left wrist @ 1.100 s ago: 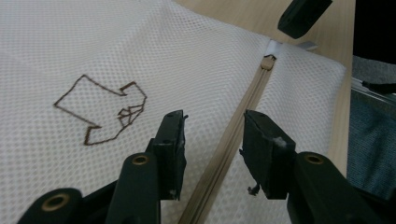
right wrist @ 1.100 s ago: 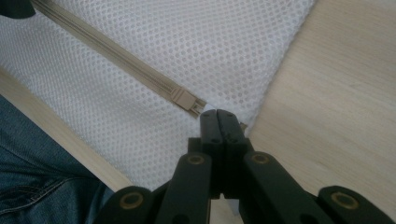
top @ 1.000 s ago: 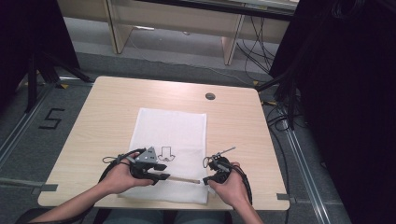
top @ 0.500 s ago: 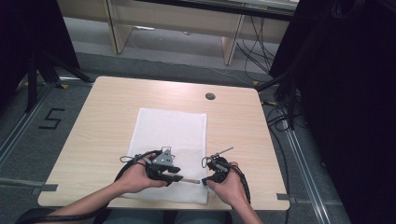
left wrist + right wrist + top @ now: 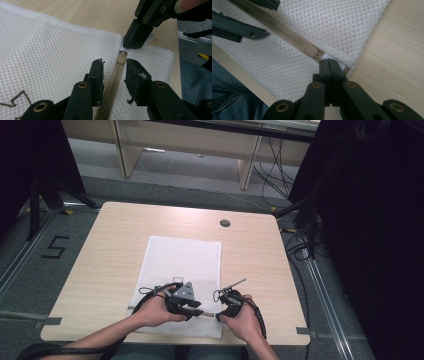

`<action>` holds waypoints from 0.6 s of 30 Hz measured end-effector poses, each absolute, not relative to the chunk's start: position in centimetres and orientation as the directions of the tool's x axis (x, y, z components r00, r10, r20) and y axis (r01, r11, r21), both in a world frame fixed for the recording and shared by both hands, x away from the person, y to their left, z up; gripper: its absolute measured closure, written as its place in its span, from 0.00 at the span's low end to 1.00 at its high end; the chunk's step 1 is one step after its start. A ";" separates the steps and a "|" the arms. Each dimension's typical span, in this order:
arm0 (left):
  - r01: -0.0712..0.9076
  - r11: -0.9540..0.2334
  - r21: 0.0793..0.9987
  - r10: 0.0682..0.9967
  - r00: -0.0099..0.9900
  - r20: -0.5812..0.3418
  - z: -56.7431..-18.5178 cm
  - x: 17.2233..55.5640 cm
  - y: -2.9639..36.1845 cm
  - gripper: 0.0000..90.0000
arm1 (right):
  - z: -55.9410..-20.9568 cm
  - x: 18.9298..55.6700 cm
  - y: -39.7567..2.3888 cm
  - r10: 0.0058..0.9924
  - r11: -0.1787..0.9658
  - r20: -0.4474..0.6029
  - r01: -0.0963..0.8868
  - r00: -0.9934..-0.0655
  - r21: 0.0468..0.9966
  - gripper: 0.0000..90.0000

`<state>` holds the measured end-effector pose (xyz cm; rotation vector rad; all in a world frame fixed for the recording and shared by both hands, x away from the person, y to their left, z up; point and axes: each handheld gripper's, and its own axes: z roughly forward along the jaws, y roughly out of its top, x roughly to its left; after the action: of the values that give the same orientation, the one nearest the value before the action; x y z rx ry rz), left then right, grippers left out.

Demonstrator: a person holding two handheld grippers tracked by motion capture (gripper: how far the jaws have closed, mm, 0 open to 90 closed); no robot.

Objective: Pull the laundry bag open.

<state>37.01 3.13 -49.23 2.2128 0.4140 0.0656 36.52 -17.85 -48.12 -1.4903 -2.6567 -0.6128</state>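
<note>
1. The right gripper (image 5: 329, 65) has its jaws pressed fully together on the corner of the white mesh laundry bag (image 5: 182, 265), right at the end of the zipper (image 5: 112, 87), seemingly to anchor the cloth.
2. The left gripper (image 5: 113, 75) stands partly open, its jaws astride the zipper and just short of the tan slider (image 5: 121, 58); they have just been closing, with only the zipper between them and nothing gripped yet.
3. My guess is that it wants the slider, to pull while the other end is pinned.
4. The bag lies flat near the front edge of the wooden table (image 5: 115, 235); nothing lies in the way.
</note>
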 end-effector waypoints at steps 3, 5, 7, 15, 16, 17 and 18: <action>0.255 -0.585 0.770 0.301 0.950 -0.085 -49.3 37.1 3.0 0.74 | -47.6 36.8 -17.9 0.819 0.449 0.216 0.829 -0.531 0.334 1.00; 0.264 -0.583 0.768 0.305 0.948 -0.095 -49.4 37.1 2.9 0.74 | -47.5 36.9 -17.8 0.825 0.451 0.194 0.826 -0.530 0.339 1.00; 0.275 -0.581 0.766 0.311 0.945 -0.103 -49.4 37.0 2.8 0.74 | -47.7 37.0 -17.7 0.827 0.453 0.189 0.827 -0.530 0.334 1.00; 0.259 -0.594 0.762 0.292 0.952 -0.096 -49.4 37.3 2.0 0.75 | -48.0 37.2 -17.5 0.842 0.426 0.216 0.856 -0.494 0.294 1.00; 0.259 -0.594 0.761 0.288 0.952 -0.099 -49.4 37.3 1.8 0.76 | -48.2 37.3 -17.7 0.832 0.439 0.209 0.840 -0.514 0.319 1.00; 0.258 -0.598 0.759 0.285 0.953 -0.099 -49.5 37.3 1.7 0.76 | -48.2 37.3 -17.7 0.830 0.439 0.212 0.839 -0.516 0.322 1.00; 0.253 -0.604 0.756 0.280 0.955 -0.096 -49.6 37.3 1.6 0.77 | -48.2 37.3 -17.8 0.831 0.436 0.213 0.840 -0.514 0.323 1.00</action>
<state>37.32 1.56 -49.55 2.2443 0.3731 0.0410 37.33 -17.77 -48.22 -1.5374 -2.6434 -0.6153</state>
